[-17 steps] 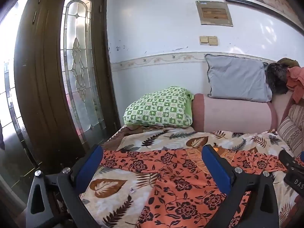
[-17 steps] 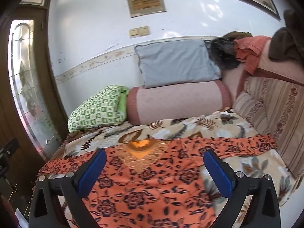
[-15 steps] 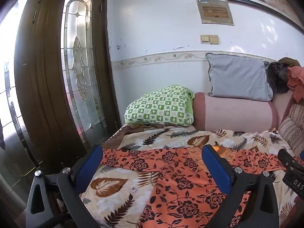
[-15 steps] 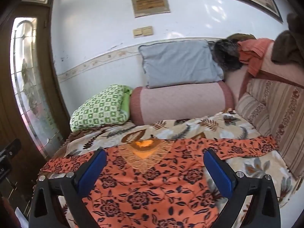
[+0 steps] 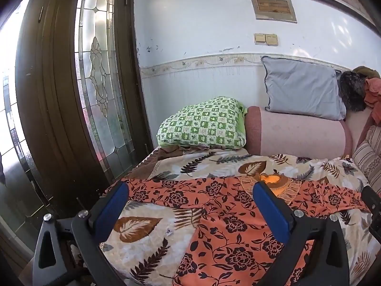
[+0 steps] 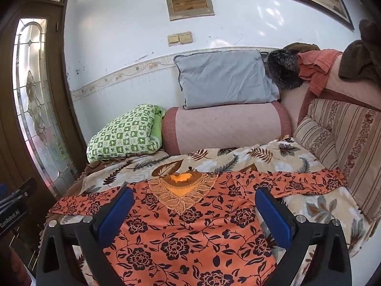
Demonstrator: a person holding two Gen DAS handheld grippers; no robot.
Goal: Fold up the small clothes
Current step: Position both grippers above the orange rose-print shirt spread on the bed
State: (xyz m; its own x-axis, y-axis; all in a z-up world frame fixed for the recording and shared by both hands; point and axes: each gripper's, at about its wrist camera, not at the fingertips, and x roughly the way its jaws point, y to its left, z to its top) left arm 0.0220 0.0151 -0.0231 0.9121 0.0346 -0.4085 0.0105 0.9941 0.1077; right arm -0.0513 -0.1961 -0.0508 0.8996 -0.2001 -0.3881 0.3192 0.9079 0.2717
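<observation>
Your left gripper (image 5: pixel 190 205) and right gripper (image 6: pixel 194 205) both hang with fingers spread wide, pinching nothing. The orange floral garment (image 6: pixel 190 233) lies flat on the leaf-print blanket (image 5: pixel 142 228), lower centre. Only the right view shows its far sleeve; only the left shows the whole door (image 5: pixel 71 95).

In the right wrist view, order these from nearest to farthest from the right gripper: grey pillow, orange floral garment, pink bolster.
From the right gripper:
1. Orange floral garment, spread flat right under it.
2. Pink bolster, across the far end of the bed.
3. Grey pillow, atop the bolster against the wall.
</observation>
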